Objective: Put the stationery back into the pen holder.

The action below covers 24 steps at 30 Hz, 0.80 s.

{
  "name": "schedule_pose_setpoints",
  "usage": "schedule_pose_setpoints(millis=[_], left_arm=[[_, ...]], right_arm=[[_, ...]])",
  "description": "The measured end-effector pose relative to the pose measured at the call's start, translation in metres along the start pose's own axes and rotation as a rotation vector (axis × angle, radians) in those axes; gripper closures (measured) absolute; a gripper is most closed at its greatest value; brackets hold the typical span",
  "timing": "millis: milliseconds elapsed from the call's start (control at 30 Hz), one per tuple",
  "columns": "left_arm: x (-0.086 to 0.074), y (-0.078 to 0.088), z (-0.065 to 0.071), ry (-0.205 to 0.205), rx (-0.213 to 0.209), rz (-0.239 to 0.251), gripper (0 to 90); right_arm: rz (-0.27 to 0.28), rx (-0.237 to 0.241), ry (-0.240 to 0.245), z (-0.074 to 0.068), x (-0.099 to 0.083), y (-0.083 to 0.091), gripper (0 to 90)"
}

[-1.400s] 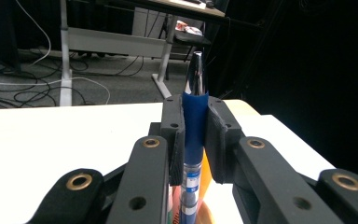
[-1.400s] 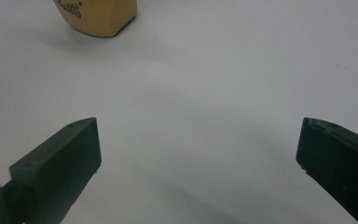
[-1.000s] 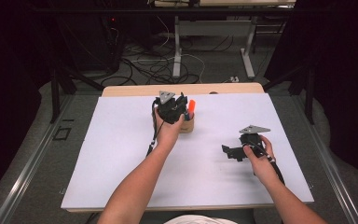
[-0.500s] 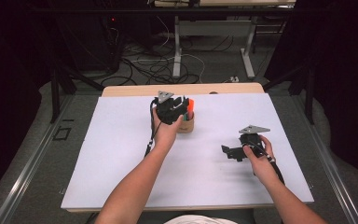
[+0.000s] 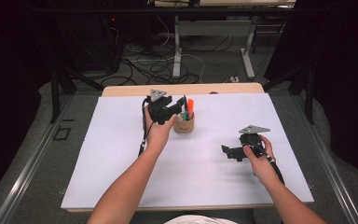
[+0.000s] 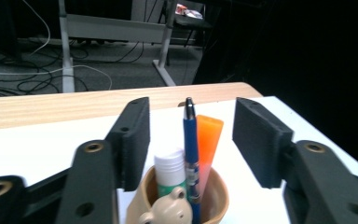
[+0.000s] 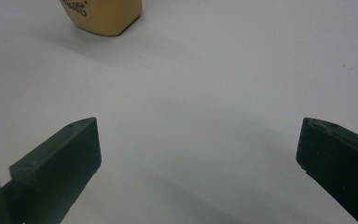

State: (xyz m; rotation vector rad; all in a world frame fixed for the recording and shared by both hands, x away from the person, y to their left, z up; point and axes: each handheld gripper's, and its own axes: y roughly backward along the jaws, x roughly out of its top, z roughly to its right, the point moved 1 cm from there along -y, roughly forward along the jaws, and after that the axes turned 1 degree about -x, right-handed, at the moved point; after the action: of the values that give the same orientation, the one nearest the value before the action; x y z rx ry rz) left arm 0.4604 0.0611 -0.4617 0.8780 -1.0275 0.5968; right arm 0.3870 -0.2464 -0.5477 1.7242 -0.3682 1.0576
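Note:
A tan cup stands on the white table sheet and holds a blue pen, an orange highlighter and a white-capped green marker. My left gripper hovers just above the cup. In the left gripper view its jaws have just been opening. They now stand apart on either side of the pen and highlighter tops, touching neither. My right gripper rests low over the sheet at the right. It is wide open with nothing between its fingers.
The cup's base lies ahead of the right gripper. A wooden table edge runs behind the white sheet. Cables and table legs cover the floor beyond.
The left gripper has stayed over the cup, drawing slightly back to the left. The right hand has not moved.

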Motion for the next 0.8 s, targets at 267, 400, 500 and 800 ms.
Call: schedule_pose_setpoints(millis=[267,400,500,800], left_arm=[[0.002,0.014,-0.010,-0.031,0.014,-0.027,39.1],[0.001,0.021,-0.015,-0.035,0.008,-0.062,39.7],[0.000,0.026,-0.018,-0.049,0.003,-0.074,39.7],[-0.006,0.040,-0.025,-0.125,-0.021,-0.147,29.1]], right_arm=[[-0.003,-0.001,-0.001,-0.001,0.000,0.000,0.0],[-0.002,-0.002,-0.002,-0.001,0.000,0.000,0.0],[-0.002,-0.002,-0.002,-0.001,0.000,0.001,0.0],[-0.002,-0.006,-0.003,-0.001,0.000,0.001,0.0]])
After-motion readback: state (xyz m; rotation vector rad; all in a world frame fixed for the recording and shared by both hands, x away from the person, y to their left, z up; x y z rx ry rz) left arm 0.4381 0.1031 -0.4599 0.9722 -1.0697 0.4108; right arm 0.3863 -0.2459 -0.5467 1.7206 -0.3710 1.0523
